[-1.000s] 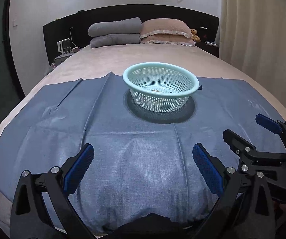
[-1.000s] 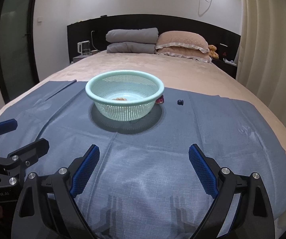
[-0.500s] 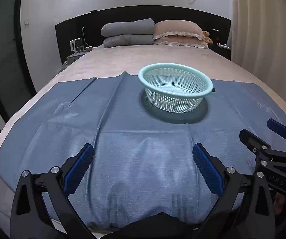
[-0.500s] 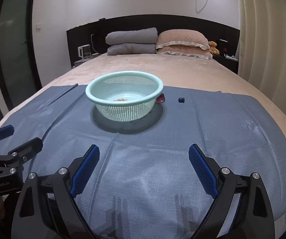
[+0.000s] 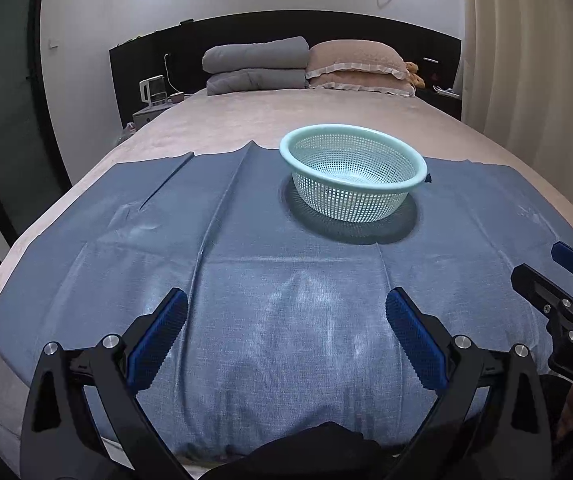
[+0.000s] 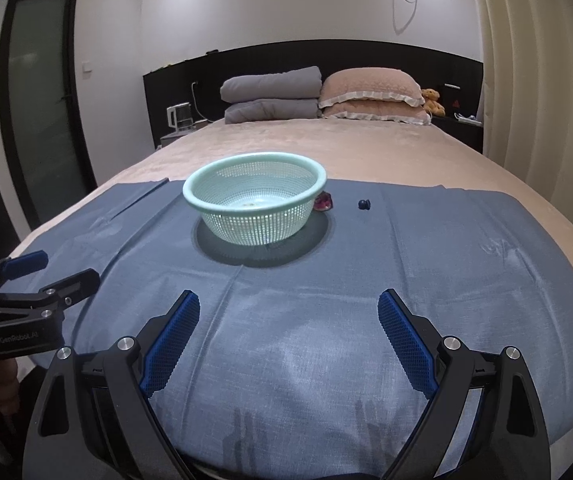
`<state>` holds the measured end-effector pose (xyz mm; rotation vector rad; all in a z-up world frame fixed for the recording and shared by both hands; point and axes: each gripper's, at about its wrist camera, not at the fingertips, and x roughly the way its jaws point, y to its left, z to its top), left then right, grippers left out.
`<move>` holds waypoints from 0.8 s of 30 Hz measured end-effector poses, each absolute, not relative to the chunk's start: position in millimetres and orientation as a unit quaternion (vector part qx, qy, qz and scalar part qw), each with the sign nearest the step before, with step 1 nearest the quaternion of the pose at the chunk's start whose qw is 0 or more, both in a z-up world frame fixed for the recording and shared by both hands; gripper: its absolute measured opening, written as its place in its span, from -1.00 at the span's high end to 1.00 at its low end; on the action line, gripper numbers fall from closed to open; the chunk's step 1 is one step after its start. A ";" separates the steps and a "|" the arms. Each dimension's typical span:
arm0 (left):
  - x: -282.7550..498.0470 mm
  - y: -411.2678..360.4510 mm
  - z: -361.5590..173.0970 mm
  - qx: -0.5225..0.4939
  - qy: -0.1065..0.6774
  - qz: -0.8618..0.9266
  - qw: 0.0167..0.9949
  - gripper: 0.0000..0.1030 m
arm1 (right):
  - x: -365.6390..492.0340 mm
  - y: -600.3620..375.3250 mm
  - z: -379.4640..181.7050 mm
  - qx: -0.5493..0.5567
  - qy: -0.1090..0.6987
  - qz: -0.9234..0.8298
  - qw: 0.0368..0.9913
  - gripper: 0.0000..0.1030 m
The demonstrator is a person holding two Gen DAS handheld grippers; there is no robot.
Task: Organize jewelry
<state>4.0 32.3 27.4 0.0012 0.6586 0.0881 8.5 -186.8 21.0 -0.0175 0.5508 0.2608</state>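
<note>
Grippers: your left gripper (image 5: 286,334) and right gripper (image 6: 288,326) both gape wide, holding nothing. Ahead sits the basket (image 6: 255,197); a dark bead (image 6: 364,203) and a pink trinket (image 6: 323,202) lie right of it.

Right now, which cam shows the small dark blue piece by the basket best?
Right wrist: the dark blue piece sits in full view on the cloth, right of the basket. Left wrist shows only a sliver behind the rim.
</note>
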 end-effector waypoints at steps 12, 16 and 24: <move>-0.9 29.3 26.2 0.006 0.321 0.042 0.946 -0.89 | 2.9 -190.2 21.3 -0.014 0.268 0.129 0.955 -0.68; 0.0 32.0 25.6 -0.001 0.325 0.040 0.945 -0.89 | 1.1 -189.6 21.2 -0.015 0.267 0.127 0.955 -0.68; 1.4 33.8 25.2 -0.001 0.328 0.042 0.944 -0.89 | -0.5 -187.7 22.2 -0.019 0.265 0.128 0.956 -0.68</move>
